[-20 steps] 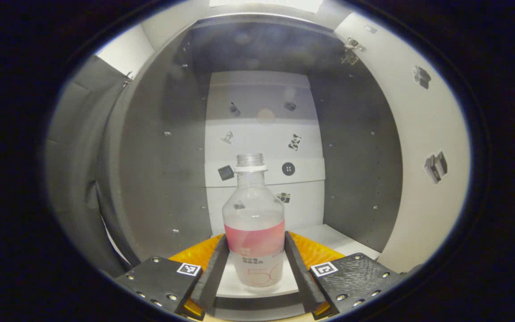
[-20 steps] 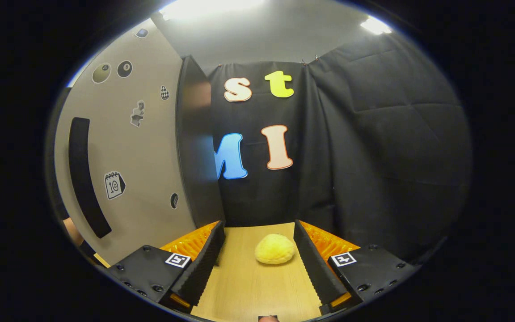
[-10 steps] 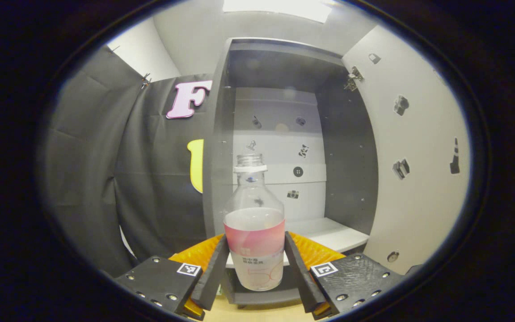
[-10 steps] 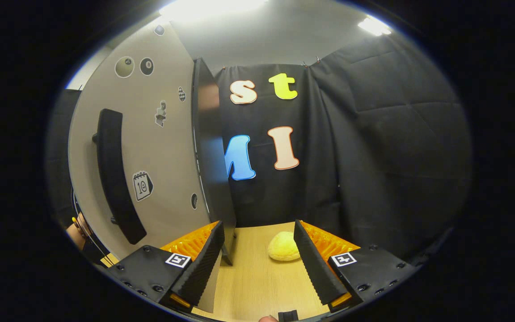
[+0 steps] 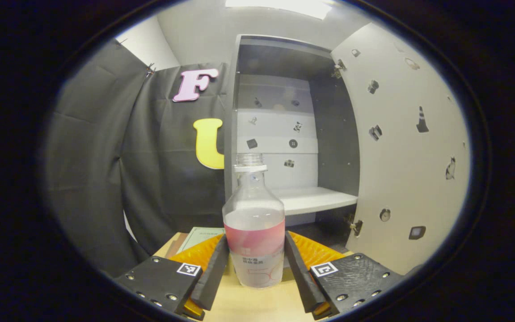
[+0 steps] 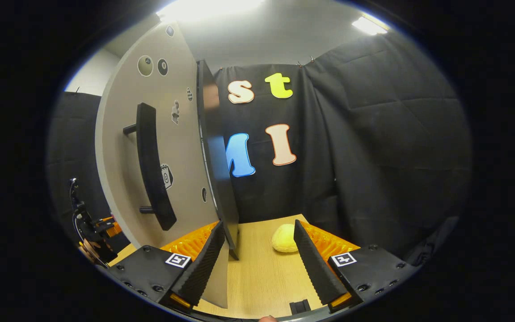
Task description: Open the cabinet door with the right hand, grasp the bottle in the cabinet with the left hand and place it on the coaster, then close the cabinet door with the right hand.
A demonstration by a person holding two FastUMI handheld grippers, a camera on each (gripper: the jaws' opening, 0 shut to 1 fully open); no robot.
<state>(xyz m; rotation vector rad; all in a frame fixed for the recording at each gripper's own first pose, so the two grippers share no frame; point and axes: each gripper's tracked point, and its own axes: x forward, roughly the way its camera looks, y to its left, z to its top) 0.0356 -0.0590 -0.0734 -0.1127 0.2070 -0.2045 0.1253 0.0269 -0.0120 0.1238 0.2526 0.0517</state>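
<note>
A clear plastic bottle [image 5: 254, 232] with a pink label and no cap stands upright between my left gripper's [image 5: 254, 268] fingers, which are shut on its lower body. It hangs just above the wooden table, in front of the open cabinet [image 5: 284, 134]. A pale green flat mat [image 5: 201, 234] lies on the table just left of the bottle, partly hidden by a finger. In the right gripper view the open cabinet door [image 6: 177, 147] with its black bar handle [image 6: 152, 172] stands to the left. My right gripper [image 6: 257, 259] is open and holds nothing, its left finger near the door's edge.
The white cabinet shelf [image 5: 313, 199] is bare. The door's inner face [image 5: 400, 156] stands close on the right of the bottle. A yellow rounded lump [image 6: 284, 238] lies on the table [image 6: 257, 277] between my right fingers, farther off. The left gripper [image 6: 94, 230] shows far left.
My left gripper has drawn back out of the cabinet with the bottle in it. The right gripper has backed away from the door, bringing the handle more into view.
</note>
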